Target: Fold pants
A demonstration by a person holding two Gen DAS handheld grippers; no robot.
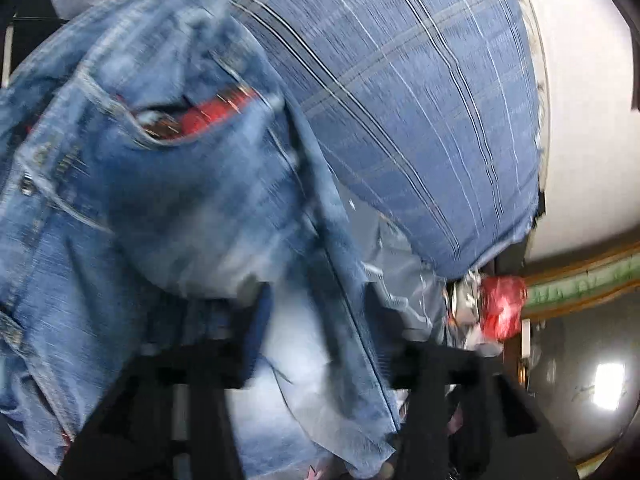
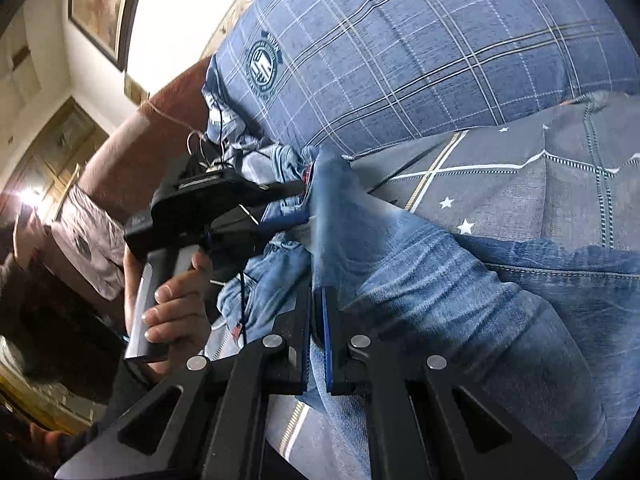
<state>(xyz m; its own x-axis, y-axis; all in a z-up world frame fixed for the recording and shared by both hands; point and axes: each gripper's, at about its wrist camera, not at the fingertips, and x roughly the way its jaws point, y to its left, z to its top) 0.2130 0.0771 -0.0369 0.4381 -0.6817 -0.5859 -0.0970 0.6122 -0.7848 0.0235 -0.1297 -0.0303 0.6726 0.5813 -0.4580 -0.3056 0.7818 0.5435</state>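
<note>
Pinching a fold of the jeans (image 2: pixel 400 272), the right gripper (image 2: pixel 318 320) is clamping shut on denim. The left gripper (image 1: pixel 320 360) is standing open astride the cloth, likely needing to close before folding.

Counts: one pair of jeans (image 2: pixel 420 280). One blue plaid pillow (image 2: pixel 400 48). One grey star-print sheet (image 2: pixel 520 184). Two grippers: left gripper (image 1: pixel 320 364), right gripper (image 2: pixel 318 344). One hand (image 2: pixel 176 304) visible. One red bag (image 1: pixel 502 308). One framed picture (image 2: pixel 100 4).

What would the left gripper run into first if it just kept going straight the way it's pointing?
Most likely the jeans: denim fills the view just ahead of the left gripper. The picture is blurred, so depth is unclear; the blue plaid pillow lies farther on.
</note>
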